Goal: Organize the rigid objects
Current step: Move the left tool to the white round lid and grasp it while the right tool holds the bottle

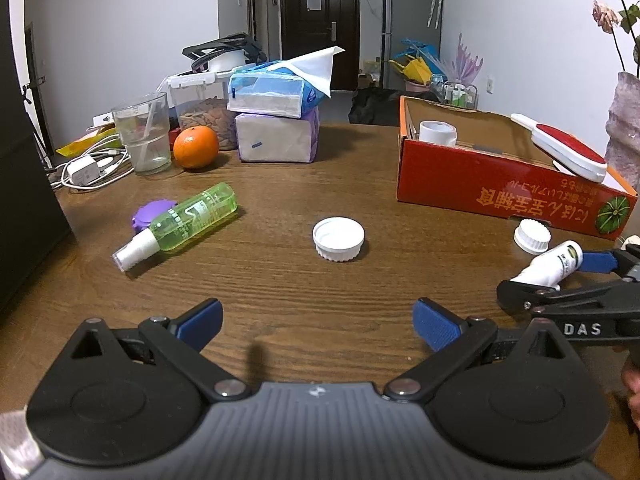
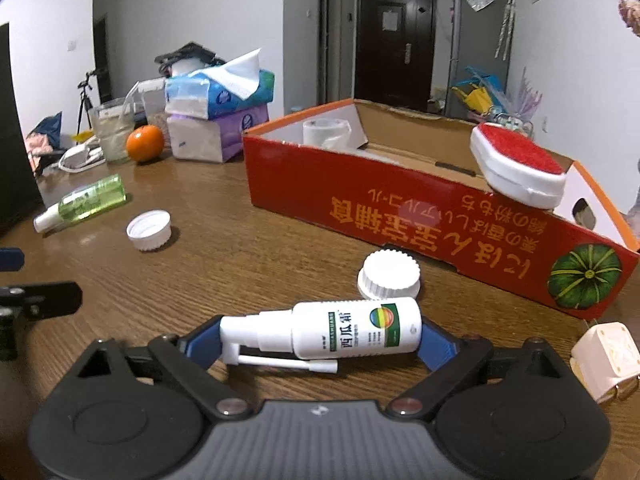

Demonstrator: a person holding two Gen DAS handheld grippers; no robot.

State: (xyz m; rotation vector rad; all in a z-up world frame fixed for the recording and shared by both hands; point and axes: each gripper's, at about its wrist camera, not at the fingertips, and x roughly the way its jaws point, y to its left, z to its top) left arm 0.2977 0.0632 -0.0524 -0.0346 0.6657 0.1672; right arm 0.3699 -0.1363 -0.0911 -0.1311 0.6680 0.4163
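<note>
Two blue pads of the right gripper (image 2: 320, 344) stood wide around the white spray bottle (image 2: 340, 334) — lying crosswise on the table (image 2: 240, 240), not yet clamped — near the red box (image 2: 440, 232).

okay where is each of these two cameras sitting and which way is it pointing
Left wrist: on the open left gripper, looking forward and down across the table at a white cap; the right gripper enters at right.
Right wrist: on the right gripper, looking at the white spray bottle between its fingers.
Shared: red box, green bottle, orange.
</note>
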